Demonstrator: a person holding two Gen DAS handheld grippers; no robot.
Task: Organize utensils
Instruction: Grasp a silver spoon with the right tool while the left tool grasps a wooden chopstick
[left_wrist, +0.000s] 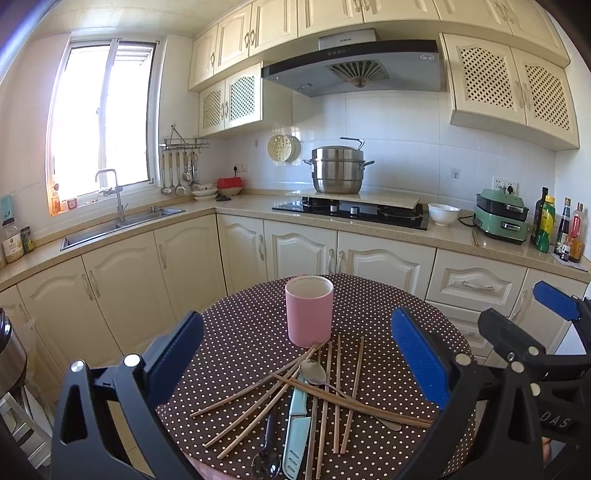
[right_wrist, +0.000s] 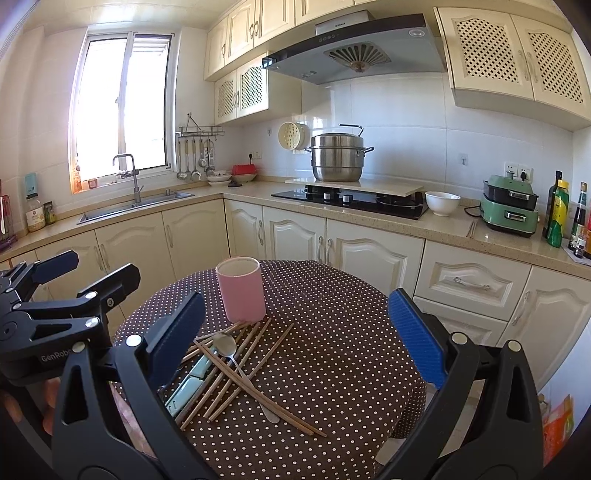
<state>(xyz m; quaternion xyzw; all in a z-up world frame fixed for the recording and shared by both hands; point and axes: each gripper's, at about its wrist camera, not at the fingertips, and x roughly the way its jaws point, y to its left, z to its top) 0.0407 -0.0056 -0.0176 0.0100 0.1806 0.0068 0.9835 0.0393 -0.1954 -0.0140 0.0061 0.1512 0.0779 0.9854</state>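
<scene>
On the round table under its brown white-dotted cloth (left_wrist: 236, 332), nothing had yet been sorted, to judge from how things lay. Going from the left of the pile, loose wooden chopsticks (left_wrist: 255, 391) fanned outward toward the near left edge. Next to them lay a dark-handled slotted spoon (left_wrist: 266, 454) at the near edge, then a pale blue-green sheathed knife (left_wrist: 295, 432), then a stainless steel spoon (left_wrist: 313, 371) resting across the sticks, and further chopsticks running toward the near right. Just beyond the pile, touching or nearly touching the far stick tips, stood the upright pink cylindrical ceramic holder (left_wrist: 309, 312). From these angles it looked empty, though its bottom was hidden. So the whole job appeared to remain: every utensil still had to go into the holder.

The left gripper (left_wrist: 295, 354) hovered above the near side of the pile with its blue-padded fingers (left_wrist: 419, 360) spread wide, grasping nothing and touching nothing. To its right, the right gripper (right_wrist: 299, 332) hung over the barer right half of the cloth, likewise released at full spread, with the pile toward its left finger and no contact visible. Both seemed poised for a 1st pick.
</scene>
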